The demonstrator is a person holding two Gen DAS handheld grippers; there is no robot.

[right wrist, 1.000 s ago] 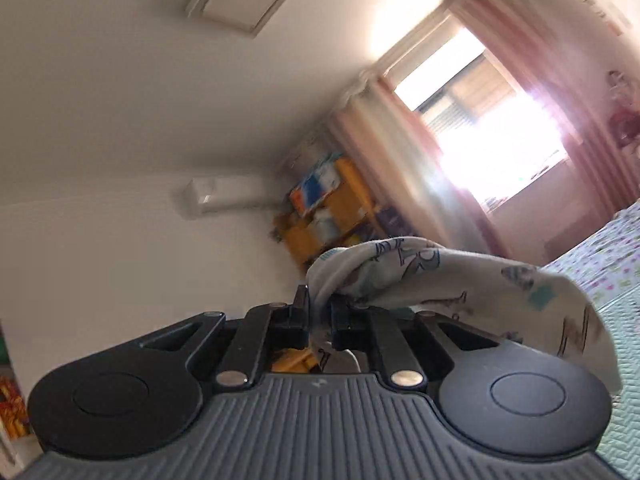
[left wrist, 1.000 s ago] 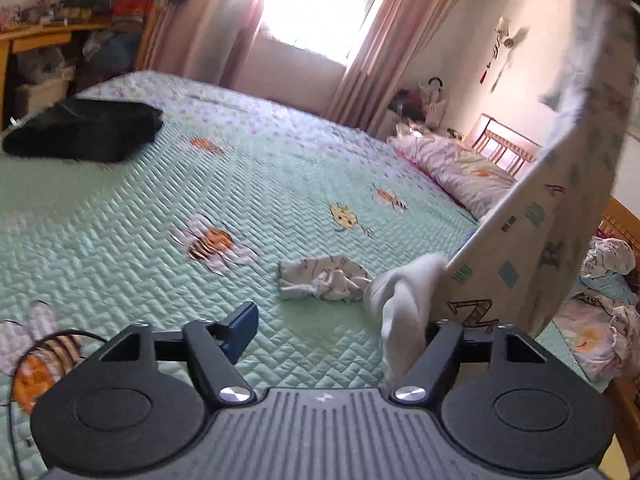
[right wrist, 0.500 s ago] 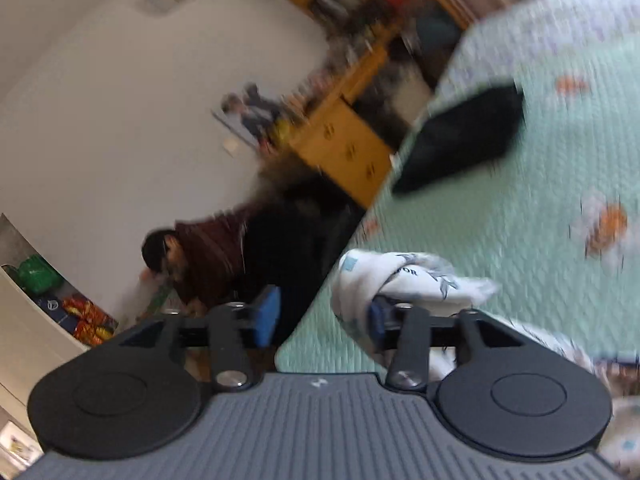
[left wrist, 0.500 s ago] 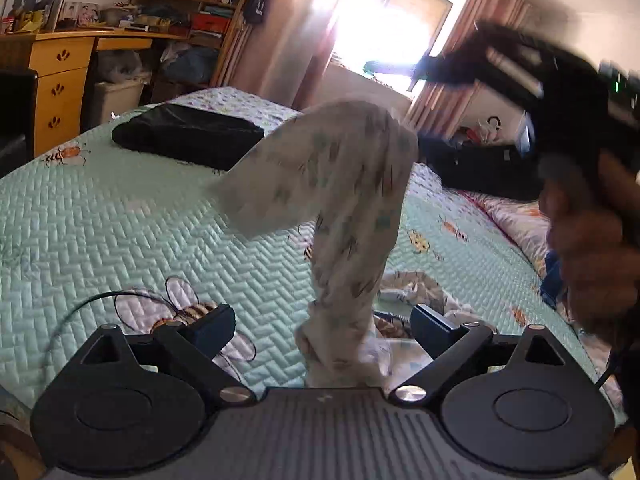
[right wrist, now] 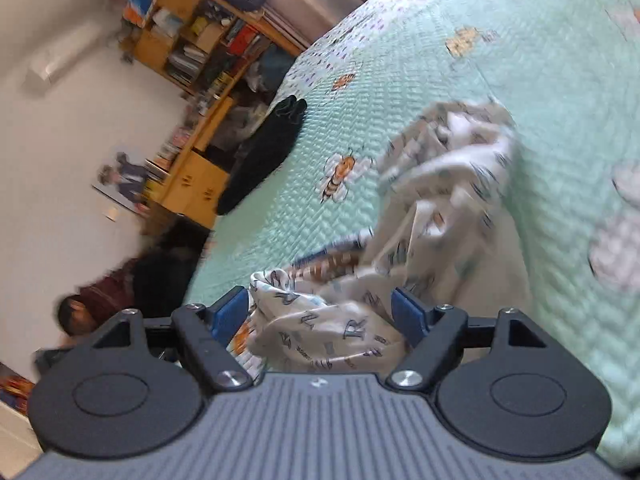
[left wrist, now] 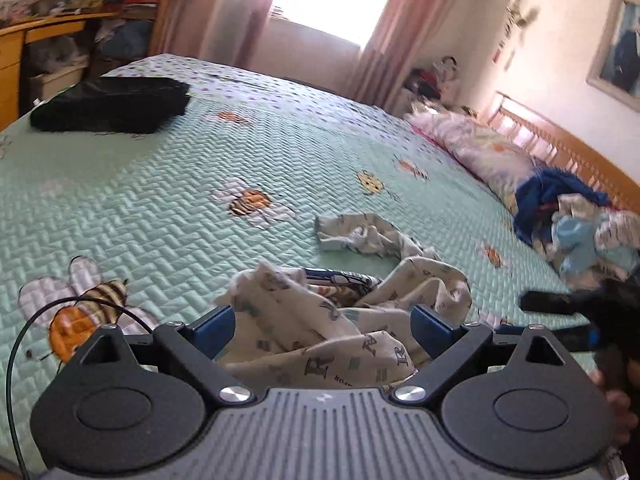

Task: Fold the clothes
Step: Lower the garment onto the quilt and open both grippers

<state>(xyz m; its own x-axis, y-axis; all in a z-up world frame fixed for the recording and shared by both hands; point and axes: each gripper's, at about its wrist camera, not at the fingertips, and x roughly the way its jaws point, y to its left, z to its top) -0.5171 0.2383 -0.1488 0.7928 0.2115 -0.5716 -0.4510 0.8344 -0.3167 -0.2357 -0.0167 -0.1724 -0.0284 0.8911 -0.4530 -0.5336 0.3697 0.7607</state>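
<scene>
Garment: letter-print, pale, crumpled in a heap on the bed, near edge.
Handling: judged light, limp, non-fragile; likely to sag and bunch when lifted; not slippery on the quilted cover.
Take-hold points: an outer hem or corner, one per side, away from the tangled middle; seams not readable in the bunching.
Left gripper: spread wide, cloth between the jaws, nothing pinched.
Right gripper: jaws opening, cloth lying loose between, not held.

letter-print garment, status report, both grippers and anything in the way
Left gripper open, right gripper opening. Letter-print garment crumpled on quilt, unfolded. Nothing blocking.
</scene>
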